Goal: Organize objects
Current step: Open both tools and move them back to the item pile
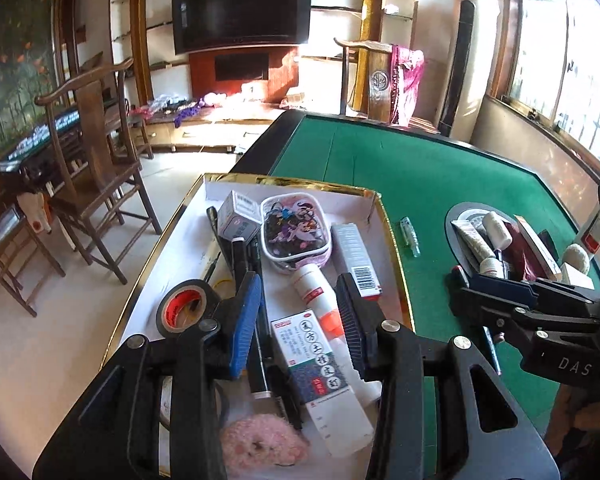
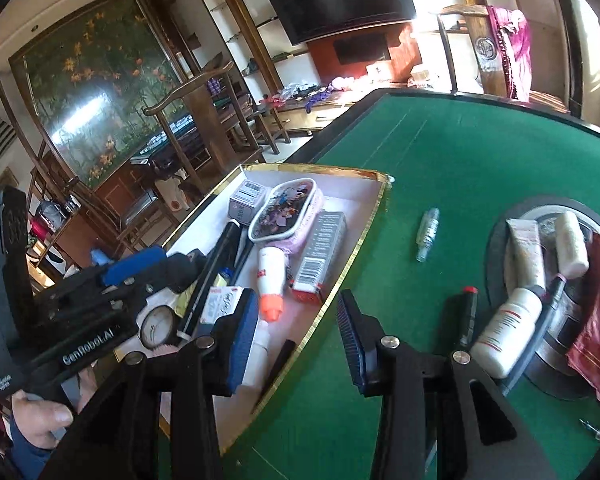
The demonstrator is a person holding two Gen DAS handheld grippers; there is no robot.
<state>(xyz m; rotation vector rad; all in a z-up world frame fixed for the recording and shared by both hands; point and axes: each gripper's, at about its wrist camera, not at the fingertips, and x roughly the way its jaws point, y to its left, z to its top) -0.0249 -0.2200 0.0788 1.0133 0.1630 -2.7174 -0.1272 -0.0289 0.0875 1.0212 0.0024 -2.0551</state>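
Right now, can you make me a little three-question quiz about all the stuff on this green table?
1. True or false: the small clear vial lies inside the white box.
2. Which is in the box: A) the cartoon pouch B) a banana C) a shoe?
3. Fill in: the roll of black tape has a ___ core.

Key: 1 false, it lies on the green felt; 2 A; 3 red.

Open green surface (image 2: 480,168) fills the frame's upper right. The crowded box (image 2: 374,210) at left, vial (image 2: 427,234) and round tray (image 2: 496,248) obstruct passage.
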